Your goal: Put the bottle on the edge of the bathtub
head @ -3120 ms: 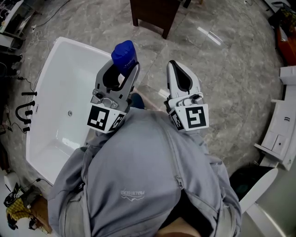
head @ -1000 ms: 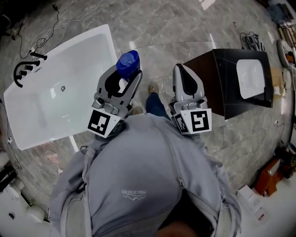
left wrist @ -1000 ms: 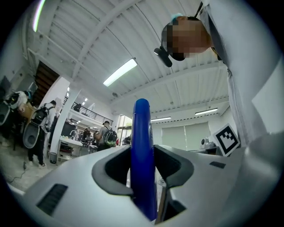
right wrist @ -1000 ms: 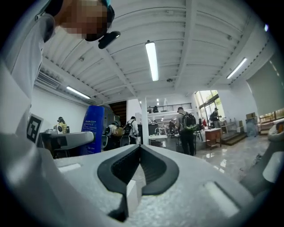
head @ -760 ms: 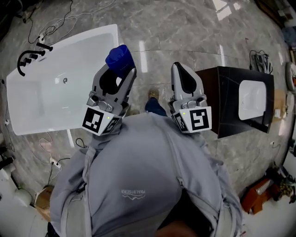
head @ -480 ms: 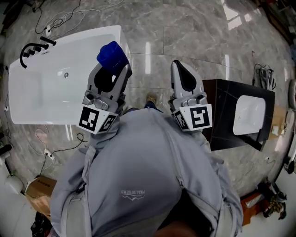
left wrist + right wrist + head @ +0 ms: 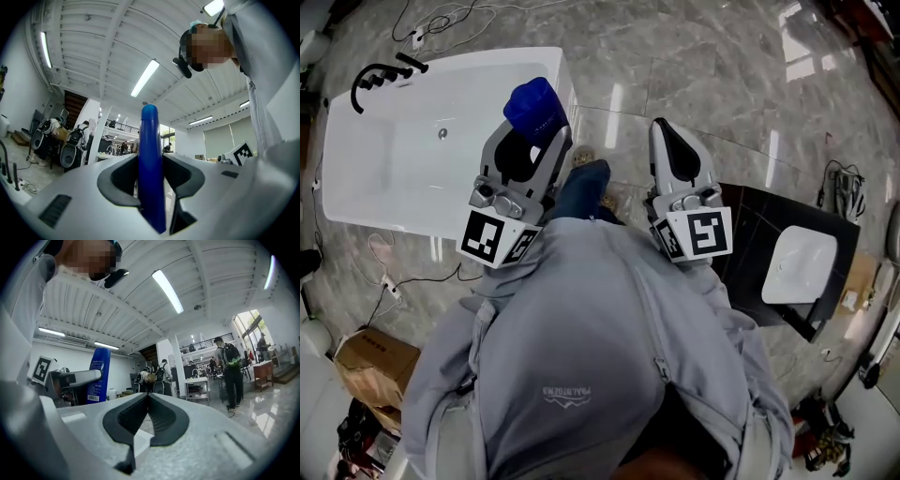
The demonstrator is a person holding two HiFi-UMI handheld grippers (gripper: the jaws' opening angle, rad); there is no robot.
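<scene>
The person is swinging round toward the bathtub — its rim is now sitting beneath the blue bottle, which the left hand-held gripper is clamping, half-open. The right hand-held gripper is riding closed, empty — placement is coming within reach.

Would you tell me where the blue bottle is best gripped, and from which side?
Grip the body, coming in level from the side, with the fingers on its two broad flat faces. The blue bottle is tall, upright and thin edge-on, and the left gripper holds it that way.
</scene>
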